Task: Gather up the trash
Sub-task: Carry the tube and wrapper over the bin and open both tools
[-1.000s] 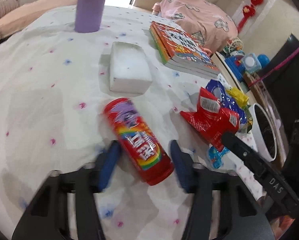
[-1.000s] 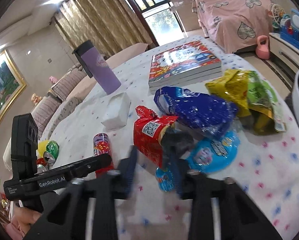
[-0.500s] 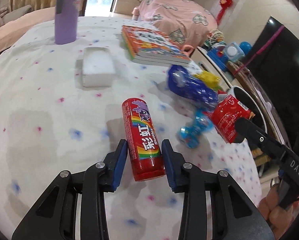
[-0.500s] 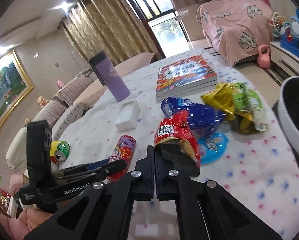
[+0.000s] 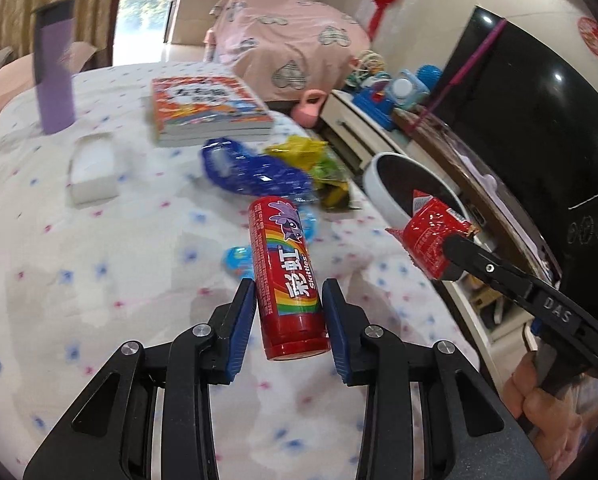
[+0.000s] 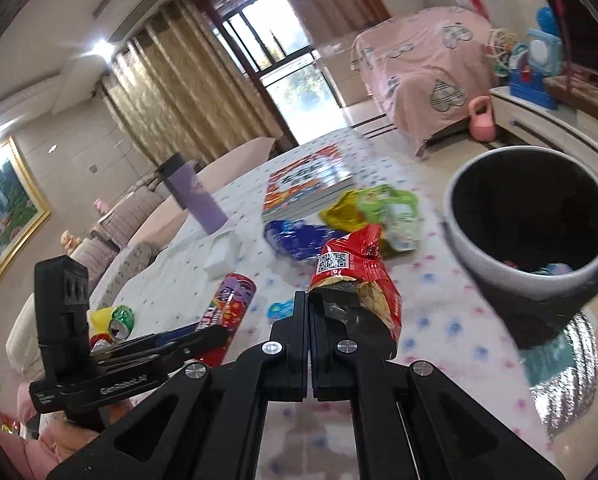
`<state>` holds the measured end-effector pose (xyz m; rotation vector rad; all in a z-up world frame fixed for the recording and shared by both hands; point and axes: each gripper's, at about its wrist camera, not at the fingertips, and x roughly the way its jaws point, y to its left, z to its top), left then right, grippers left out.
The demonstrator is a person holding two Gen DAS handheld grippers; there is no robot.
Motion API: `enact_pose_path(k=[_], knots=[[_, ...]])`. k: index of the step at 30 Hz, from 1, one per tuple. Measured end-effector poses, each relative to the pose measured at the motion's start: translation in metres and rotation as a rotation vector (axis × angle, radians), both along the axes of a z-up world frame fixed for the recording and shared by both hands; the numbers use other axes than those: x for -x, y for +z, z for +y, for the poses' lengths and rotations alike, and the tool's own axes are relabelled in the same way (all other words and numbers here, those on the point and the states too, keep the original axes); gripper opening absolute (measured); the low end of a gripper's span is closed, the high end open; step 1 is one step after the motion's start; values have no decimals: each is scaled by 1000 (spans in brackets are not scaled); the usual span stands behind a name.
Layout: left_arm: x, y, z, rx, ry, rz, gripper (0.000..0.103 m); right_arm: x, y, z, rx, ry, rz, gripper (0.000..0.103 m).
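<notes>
window: we see a bright glass door (image 6: 287, 60), top centre
curtains: gold drapes (image 6: 171, 92), upper left
painting: gilt frame (image 6: 3, 216), left edge
TV: dark screen (image 5: 539, 120), right side
furniture: pink heart cover (image 5: 295, 44), top centre

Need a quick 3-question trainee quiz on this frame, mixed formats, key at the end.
1. True or false: the left tongs grip the red candy tube near its bottom end.
2. The right tongs hold: A) blue wrapper B) red snack bag C) purple bottle
3. Fill in: the white bin stands to the ______ of the red snack bag in the right wrist view.

Key: 1 true; 2 B; 3 right
</notes>
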<state>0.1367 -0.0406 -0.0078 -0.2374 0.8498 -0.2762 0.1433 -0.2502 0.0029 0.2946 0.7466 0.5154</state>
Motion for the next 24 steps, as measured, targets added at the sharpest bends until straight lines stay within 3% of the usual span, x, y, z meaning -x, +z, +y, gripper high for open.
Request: enact_pose_path(k=[24], knots=[[-47, 24, -109, -44, -191, -48, 32, -20, 3, -105, -15, -187, -4, 0]])
